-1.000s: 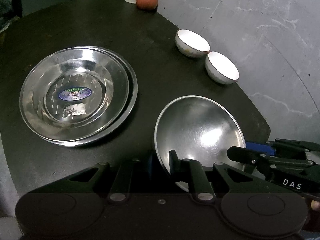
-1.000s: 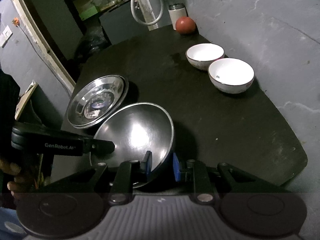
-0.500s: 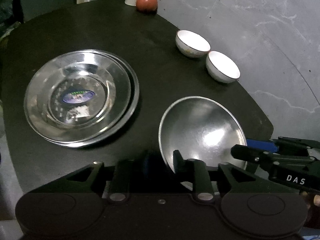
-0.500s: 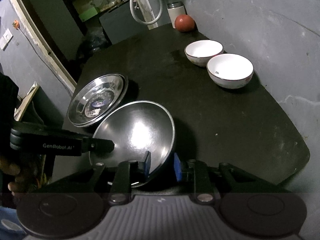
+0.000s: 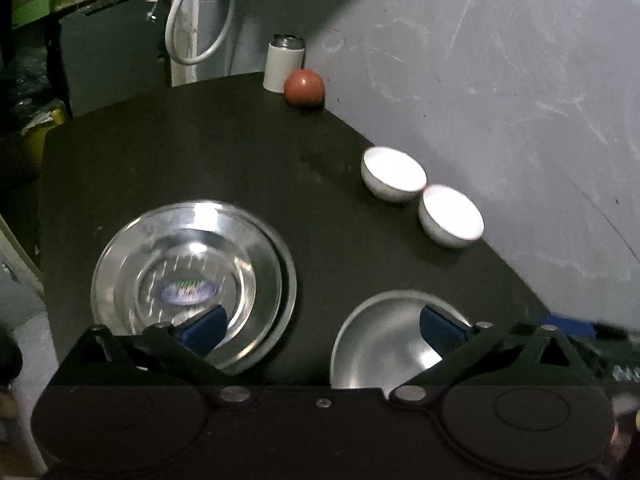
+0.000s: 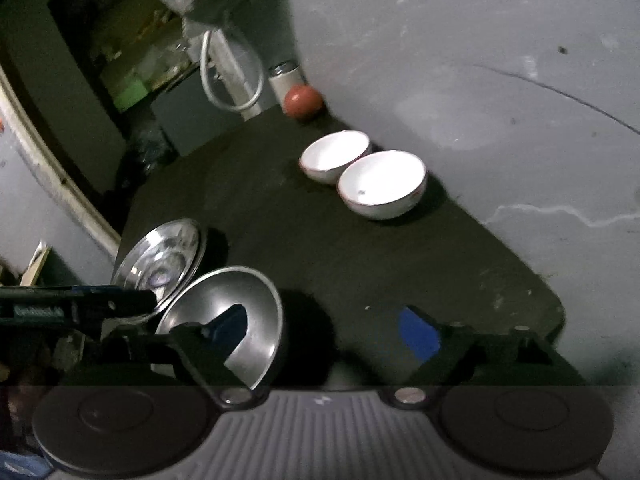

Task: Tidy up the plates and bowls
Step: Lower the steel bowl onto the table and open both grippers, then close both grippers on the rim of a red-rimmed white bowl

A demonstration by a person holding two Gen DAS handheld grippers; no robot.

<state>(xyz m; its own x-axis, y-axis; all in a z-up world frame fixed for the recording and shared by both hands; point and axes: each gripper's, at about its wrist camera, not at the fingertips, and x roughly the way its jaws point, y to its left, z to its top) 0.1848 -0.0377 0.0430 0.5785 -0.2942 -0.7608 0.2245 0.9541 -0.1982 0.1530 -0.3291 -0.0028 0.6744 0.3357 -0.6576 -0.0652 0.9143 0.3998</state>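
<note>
Now both tongs, left [image 5: 320,326] and right [image 6: 332,330], gape wide over the round polished steel bowl [image 5: 384,340]

Polished, mirror-bright round steel plates [image 5: 188,276] lie stacked at nine o'clock; the brushed steel bowl [image 5: 388,340] looks duller. Two glossy white ceramic bowls [image 6: 382,184] sit on the matt black counter [image 5: 224,152].

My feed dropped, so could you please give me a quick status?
Left gripper open, right gripper open. Steel bowl released on table. Nothing obstructing.
</note>
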